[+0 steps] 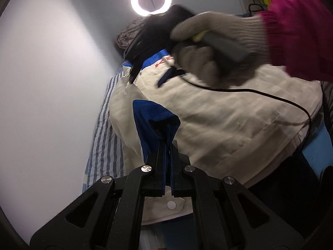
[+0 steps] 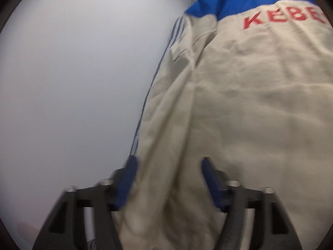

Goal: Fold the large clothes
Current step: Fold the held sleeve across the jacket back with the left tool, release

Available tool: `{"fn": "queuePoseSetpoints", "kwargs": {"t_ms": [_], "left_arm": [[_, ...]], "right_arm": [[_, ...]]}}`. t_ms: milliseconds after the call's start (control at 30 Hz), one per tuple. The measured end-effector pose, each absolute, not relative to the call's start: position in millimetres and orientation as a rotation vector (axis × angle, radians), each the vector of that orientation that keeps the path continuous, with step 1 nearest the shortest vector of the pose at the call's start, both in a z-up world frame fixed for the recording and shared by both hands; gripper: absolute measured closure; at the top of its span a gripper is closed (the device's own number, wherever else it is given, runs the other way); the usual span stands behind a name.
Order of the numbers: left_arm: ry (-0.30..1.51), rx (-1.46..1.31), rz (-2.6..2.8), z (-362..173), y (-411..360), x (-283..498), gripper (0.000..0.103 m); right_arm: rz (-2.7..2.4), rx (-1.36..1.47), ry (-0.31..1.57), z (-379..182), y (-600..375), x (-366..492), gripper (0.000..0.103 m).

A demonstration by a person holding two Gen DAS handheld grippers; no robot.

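Red letters "KEBE", cut off by the frame edge, stand on the beige jacket [image 2: 249,87].

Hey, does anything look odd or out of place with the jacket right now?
One thing: a thin black cable from the right gripper trails loosely across the beige jacket, where it could snag during folding.

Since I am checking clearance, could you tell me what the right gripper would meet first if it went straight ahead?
The right gripper is open, with the beige jacket lying between its fingers, so it would likely meet that fabric first.
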State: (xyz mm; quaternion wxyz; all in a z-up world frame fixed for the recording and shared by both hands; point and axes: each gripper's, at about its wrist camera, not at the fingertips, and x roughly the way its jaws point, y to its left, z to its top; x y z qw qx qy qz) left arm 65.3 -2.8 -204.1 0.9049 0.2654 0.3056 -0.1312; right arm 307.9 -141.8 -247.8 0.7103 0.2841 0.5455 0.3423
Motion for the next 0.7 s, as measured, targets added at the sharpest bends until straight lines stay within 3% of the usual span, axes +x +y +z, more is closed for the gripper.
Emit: {"fn": "queuePoseSetpoints", "kwargs": {"t_ms": [33,100,300,433,500,533,633,700], "left_arm": [[0.636,0.550,-0.276,-205.0,-2.8,63.6,0.103],[0.642,0.549,-0.280,-205.4,-1.9,62.5,0.103],[0.672,0.529,-0.348,-199.7,-0.7,43.0,0.102],[0.748,0.467,-0.421,-198.4,0.5,32.7,0.088],[0.773,0.410,-0.432,-194.0,7.4,30.3,0.072],[0.777,0.384,-0.432,-193.6,8.4,31.2,0.063],[0.783,0.264,-0.415,-176.1,28.3,28.2,0.062],[0.792,0.172,-0.386,-165.9,44.1,27.7,0.061]], "right_arm": [[0.738,0.624,1.226,-249.7,-139.6,309.0,0.096],[0.723,0.627,1.209,-246.9,-145.1,303.4,0.101],[0.687,0.714,1.184,-260.7,-196.5,253.2,0.103],[0.608,0.572,1.339,-299.5,-194.9,234.2,0.103],[0.626,0.546,1.349,-297.5,-193.4,231.1,0.100],[0.628,0.530,1.347,-294.0,-192.9,231.0,0.094],[0.625,0.460,1.298,-270.4,-196.2,221.2,0.073],[0.629,0.443,1.278,-260.1,-199.1,214.1,0.073]]}}
